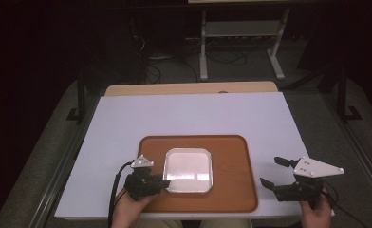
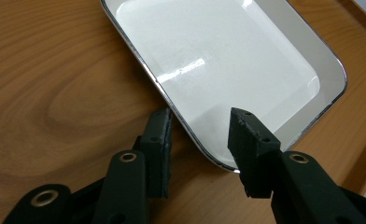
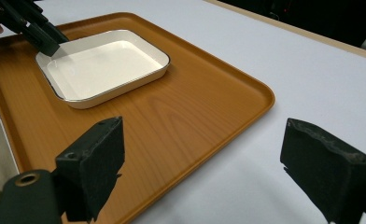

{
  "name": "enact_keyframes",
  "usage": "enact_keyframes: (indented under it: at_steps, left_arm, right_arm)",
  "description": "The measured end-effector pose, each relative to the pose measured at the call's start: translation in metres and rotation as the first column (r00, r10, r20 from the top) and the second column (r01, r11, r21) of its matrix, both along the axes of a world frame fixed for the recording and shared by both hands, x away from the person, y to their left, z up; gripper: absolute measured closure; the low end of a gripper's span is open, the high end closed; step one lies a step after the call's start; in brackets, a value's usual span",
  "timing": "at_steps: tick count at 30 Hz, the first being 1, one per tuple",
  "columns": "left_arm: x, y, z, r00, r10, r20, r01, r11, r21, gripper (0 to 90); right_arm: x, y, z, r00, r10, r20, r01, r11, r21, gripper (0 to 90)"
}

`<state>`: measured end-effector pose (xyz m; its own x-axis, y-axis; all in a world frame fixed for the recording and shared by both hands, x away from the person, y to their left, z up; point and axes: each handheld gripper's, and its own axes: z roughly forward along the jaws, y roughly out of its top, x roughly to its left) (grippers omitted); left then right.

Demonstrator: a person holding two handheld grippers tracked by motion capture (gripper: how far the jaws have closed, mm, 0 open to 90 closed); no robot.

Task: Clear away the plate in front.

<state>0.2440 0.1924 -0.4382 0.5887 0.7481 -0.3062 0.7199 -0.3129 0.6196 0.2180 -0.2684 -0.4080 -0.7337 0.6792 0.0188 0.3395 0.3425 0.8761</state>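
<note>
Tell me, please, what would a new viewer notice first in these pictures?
First, the shiny white dish with a metal rim, lying on the brown wooden tray in the middle of the white table. Next, the left tool, whose open jaws straddle the dish's near rim, one inside and one outside. The right tool hovers wide open over the table, right of the tray.

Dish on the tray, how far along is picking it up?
Done: the left gripper has its jaws straddling the rim of the dish, one inside, one outside. In hand: closing; the jaws look still apart from the rim. Left: gripping and lifting it off the tray. The right gripper waits open.
</note>
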Motion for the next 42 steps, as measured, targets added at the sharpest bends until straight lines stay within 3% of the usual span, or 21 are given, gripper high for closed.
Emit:
enact_keyframes:
  at_steps: [8,16,25,42]
  left_arm:
    - [0.005,0.009,0.002,0.9993,0.025,0.026,-0.025,0.9997,-0.002,57.2]
    - [0.007,0.020,0.006,0.9975,0.043,0.055,-0.042,0.9989,-0.018,48.5]
    - [0.010,0.034,0.011,0.9911,0.064,0.117,-0.062,0.9978,-0.024,40.7]
    - [0.015,0.051,0.017,0.9819,0.052,0.182,-0.052,0.9986,-0.006,37.0]
  right_arm:
    - [0.001,0.000,0.000,1.0000,0.007,-0.001,-0.007,1.000,-0.002,12.7]
    - [0.001,0.000,-0.001,1.0000,0.005,-0.005,-0.005,1.000,-0.001,12.8]
    - [0.001,-0.001,-0.001,1.0000,0.001,-0.004,-0.001,1.000,0.000,12.7]
    - [0.002,-0.005,-0.002,0.9999,-0.009,-0.011,0.009,1.000,0.001,12.7]
